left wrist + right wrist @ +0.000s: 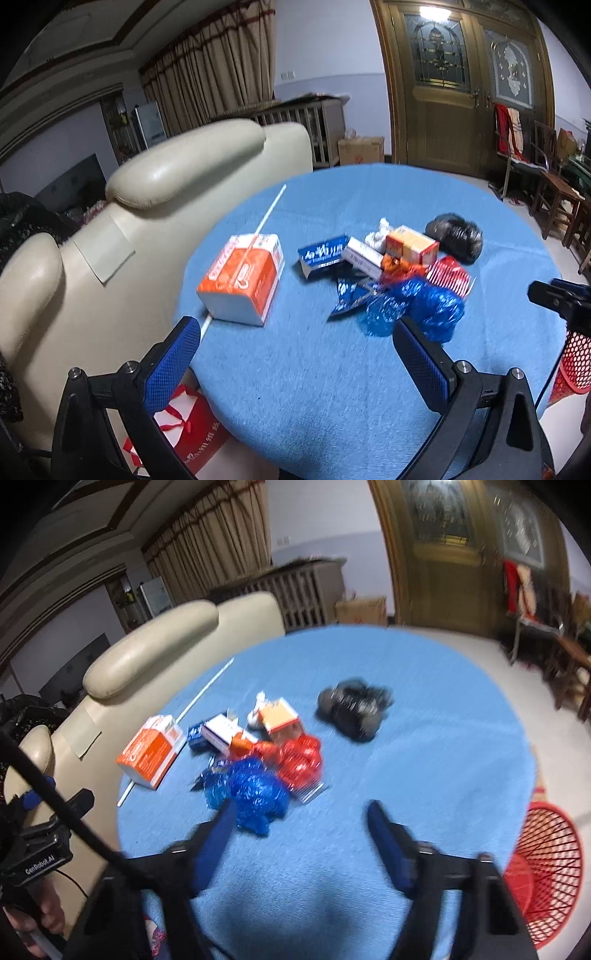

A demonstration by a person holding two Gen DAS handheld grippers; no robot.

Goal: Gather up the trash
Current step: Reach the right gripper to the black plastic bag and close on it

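Two hand-held grippers hover over a round table (288,387) covered in blue cloth, where a heap of trash waits to be collected. In the left wrist view the left gripper (295,354) stands spread wide and empty, with the crumpled blue plastic bag (417,314) at about one o'clock, just past its right finger. In the right wrist view the right gripper (301,825) is parted with nothing between its fingers, and the same blue bag (255,794) sits at about eleven o'clock, right at its left fingertip. Judging from both views, the blue bag is the piece of trash closest to either gripper, and the right one appears marginally nearer. Behind the bag, toward twelve o'clock, lie a red crumpled bag (299,760), small cartons (277,716) and a black bag (354,709). An orange-and-white box (243,280) rests apart at ten o'clock in the left view, a white straw (266,218) running diagonally across it. A red mesh basket (546,871) stands off the table at three to four o'clock of the right gripper
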